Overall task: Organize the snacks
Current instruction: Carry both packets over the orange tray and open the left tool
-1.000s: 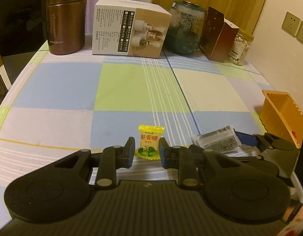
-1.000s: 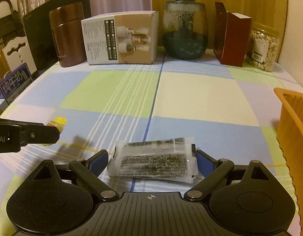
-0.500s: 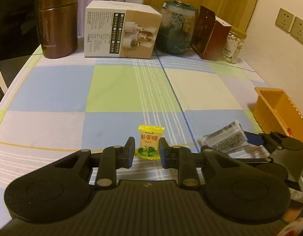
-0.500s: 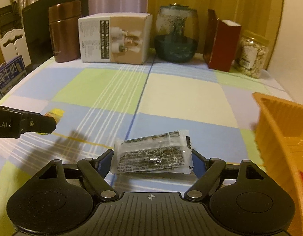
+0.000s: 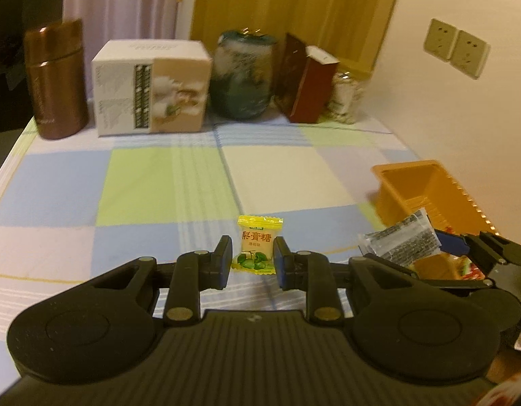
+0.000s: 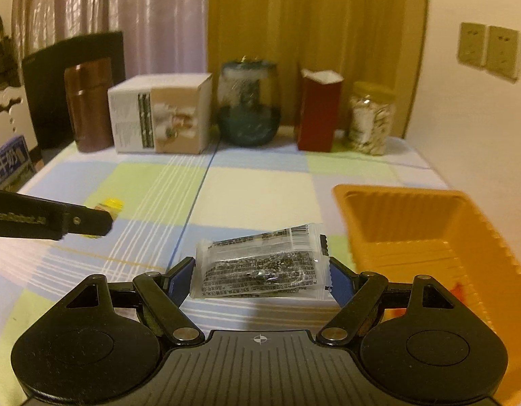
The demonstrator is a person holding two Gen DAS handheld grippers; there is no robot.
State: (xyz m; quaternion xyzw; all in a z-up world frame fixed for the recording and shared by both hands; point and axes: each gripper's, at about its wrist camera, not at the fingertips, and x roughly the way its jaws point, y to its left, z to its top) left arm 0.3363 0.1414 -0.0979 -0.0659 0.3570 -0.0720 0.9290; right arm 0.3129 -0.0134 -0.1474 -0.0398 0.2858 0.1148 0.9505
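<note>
A small yellow candy packet [image 5: 257, 242] is pinched between the pads of my left gripper [image 5: 253, 253], held upright above the checked tablecloth. In the right wrist view that candy packet [image 6: 109, 204] shows at the tip of the left gripper [image 6: 91, 223]. My right gripper [image 6: 260, 272] is shut on a clear packet of dark snack [image 6: 260, 264], tilted and lifted off the cloth. An orange tray [image 6: 395, 191] lies just right of it. In the left wrist view the clear packet [image 5: 404, 242] hangs over the near end of the orange tray [image 5: 406, 176].
Along the back stand a brown flask [image 5: 55, 81], a white box [image 5: 152, 88], a glass jar [image 5: 243, 74], a red box [image 5: 311, 88] and a nut jar [image 6: 370, 121]. A blue carton [image 6: 10, 162] sits at the left edge. Wall with sockets [image 5: 456, 50] on the right.
Both grippers have risen and swung right toward the orange tray. The clear packet has come off the cloth in the right gripper; the candy stays held in the left.
</note>
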